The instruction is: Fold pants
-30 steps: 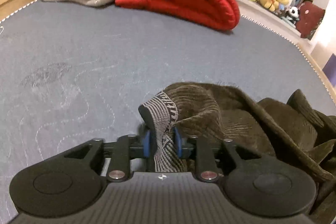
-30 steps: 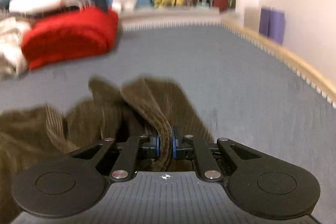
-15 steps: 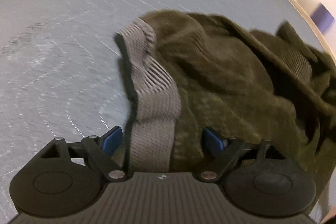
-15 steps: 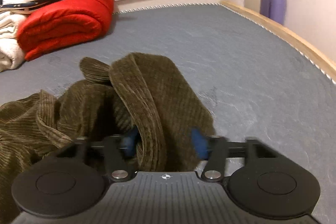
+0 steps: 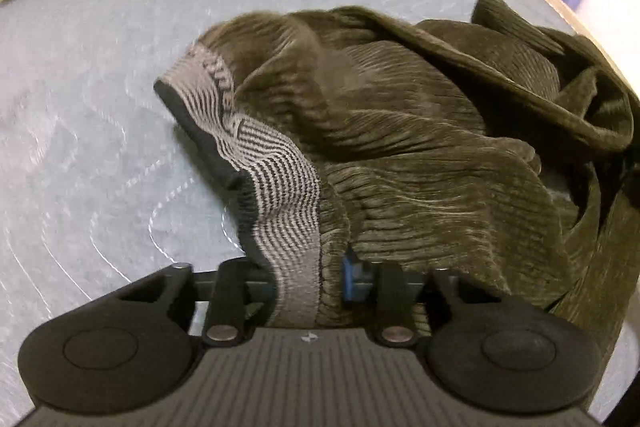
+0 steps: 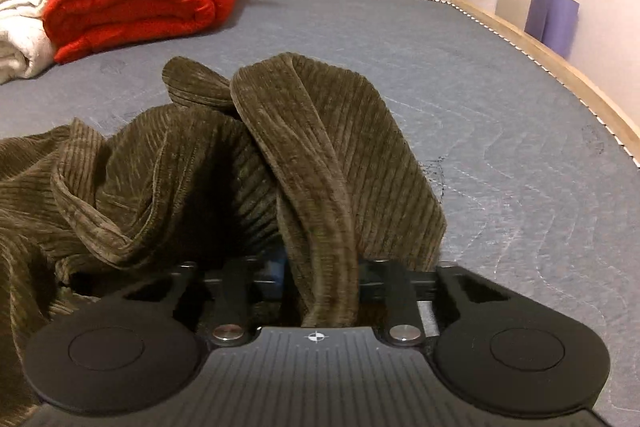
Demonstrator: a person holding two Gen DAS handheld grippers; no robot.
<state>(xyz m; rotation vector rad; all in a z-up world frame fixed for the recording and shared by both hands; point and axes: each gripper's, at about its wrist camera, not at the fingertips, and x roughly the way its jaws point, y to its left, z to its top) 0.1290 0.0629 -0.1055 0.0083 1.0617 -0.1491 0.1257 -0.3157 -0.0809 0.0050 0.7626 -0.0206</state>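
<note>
Mattress [image 6: 460,75] fills both frames; red quilt [image 6: 136,7] lies upper left. Olive pants [image 5: 420,131] heap at centre. My left gripper [image 5: 310,279] is closing on their striped waistband [image 5: 276,187], my right gripper [image 6: 320,279] on a corduroy fold.

black hand-held gripper [image 5: 308,277], blue pads, silver screws.

Warm, dim indoor light; fisheye bending at edges, left view's far background motion-blurred.
</note>
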